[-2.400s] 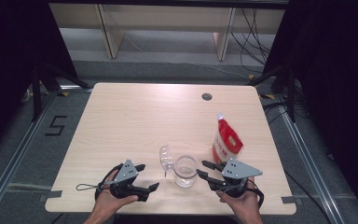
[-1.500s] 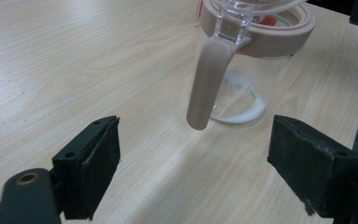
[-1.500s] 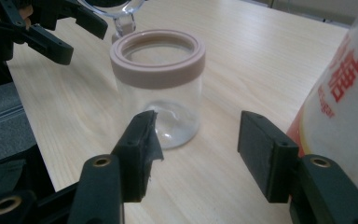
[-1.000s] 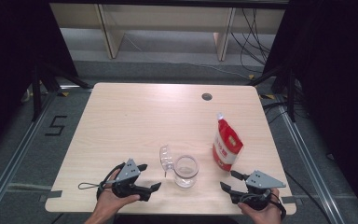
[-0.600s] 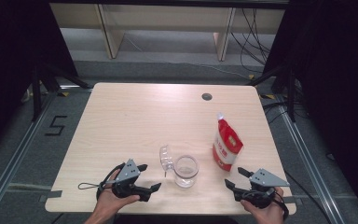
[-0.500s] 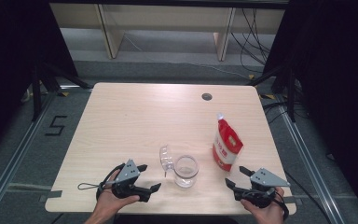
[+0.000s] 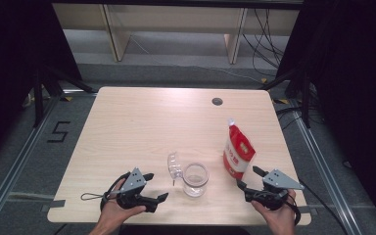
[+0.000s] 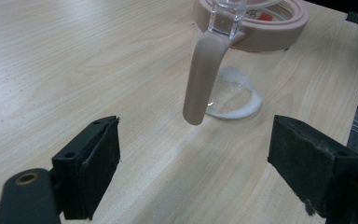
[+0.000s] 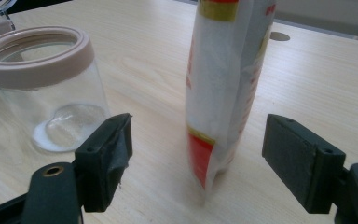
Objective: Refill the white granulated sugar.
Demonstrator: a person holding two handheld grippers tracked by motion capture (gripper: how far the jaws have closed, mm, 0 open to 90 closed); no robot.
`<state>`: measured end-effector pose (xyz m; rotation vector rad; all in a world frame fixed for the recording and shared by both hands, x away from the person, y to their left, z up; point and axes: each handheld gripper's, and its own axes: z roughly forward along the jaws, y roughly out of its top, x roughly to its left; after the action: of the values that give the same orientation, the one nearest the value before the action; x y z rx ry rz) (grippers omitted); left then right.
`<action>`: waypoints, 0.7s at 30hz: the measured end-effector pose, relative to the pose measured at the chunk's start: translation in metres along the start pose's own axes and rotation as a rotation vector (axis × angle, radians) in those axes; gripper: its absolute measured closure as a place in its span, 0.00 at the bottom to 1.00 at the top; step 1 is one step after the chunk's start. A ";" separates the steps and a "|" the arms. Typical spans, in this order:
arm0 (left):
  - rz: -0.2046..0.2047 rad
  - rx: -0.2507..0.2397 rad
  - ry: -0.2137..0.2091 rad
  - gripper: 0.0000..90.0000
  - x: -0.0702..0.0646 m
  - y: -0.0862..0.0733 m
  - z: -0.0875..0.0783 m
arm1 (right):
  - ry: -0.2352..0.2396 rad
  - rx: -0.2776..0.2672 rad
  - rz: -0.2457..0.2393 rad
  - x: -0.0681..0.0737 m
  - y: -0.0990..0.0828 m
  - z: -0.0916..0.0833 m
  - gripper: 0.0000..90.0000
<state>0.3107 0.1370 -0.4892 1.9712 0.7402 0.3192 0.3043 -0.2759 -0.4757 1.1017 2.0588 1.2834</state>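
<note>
Pale wooden table (image 7: 142,122) carries a clear jar (image 7: 195,179) near its front edge, with a red-and-white pouch (image 7: 238,152) upright just beside it. Left gripper (image 7: 152,188) rests spread before the jar; right gripper (image 7: 247,179), jaws just opening, stands wide before the pouch, gripping nothing.

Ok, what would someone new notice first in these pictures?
Probably the red and white pouch standing upright on the table toward its right. Left of it sits a clear jar with a pinkish rim, a little white powder in its bottom. The open right tool points at the pouch.
</note>
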 end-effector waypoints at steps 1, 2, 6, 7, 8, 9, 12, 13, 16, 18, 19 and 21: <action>-0.003 0.000 0.000 0.18 0.000 0.000 0.000 | -0.001 -0.009 -0.022 -0.002 0.000 0.001 0.28; -0.004 0.003 0.001 0.18 0.000 0.000 0.000 | -0.011 -0.003 -0.003 0.000 0.000 0.001 0.28; -0.026 -0.002 -0.006 0.18 -0.002 -0.001 0.002 | -0.012 -0.023 -0.010 -0.005 0.002 0.005 0.27; -0.026 -0.002 -0.006 0.18 -0.002 -0.001 0.002 | -0.012 -0.023 -0.010 -0.005 0.002 0.005 0.27; -0.030 -0.005 -0.005 0.18 -0.002 -0.001 0.002 | -0.010 -0.024 -0.007 -0.007 0.002 0.007 0.27; -0.030 -0.004 -0.006 0.18 -0.002 -0.001 0.002 | -0.009 -0.025 -0.001 -0.008 0.002 0.009 0.27; -0.025 0.001 -0.007 0.18 -0.002 -0.001 0.002 | 0.001 -0.035 -0.014 -0.011 0.003 0.014 0.27; -0.025 0.001 -0.007 0.18 -0.002 -0.001 0.002 | 0.001 -0.035 -0.014 -0.011 0.003 0.014 0.27; -0.023 0.003 -0.006 0.18 -0.002 -0.001 0.003 | -0.009 -0.025 0.022 -0.010 0.004 0.018 0.28; -0.021 0.005 -0.005 0.18 -0.002 -0.001 0.003 | -0.002 -0.033 0.010 -0.012 0.006 0.023 0.28; -0.022 0.005 -0.006 0.18 -0.002 -0.001 0.003 | -0.005 -0.036 0.015 -0.012 0.006 0.026 0.28; -0.022 0.006 -0.006 0.18 -0.002 -0.002 0.003 | 0.006 -0.046 -0.012 -0.015 0.007 0.029 0.29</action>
<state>0.3100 0.1346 -0.4918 1.9672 0.7593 0.2988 0.3362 -0.2716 -0.4824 1.0643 2.0275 1.3231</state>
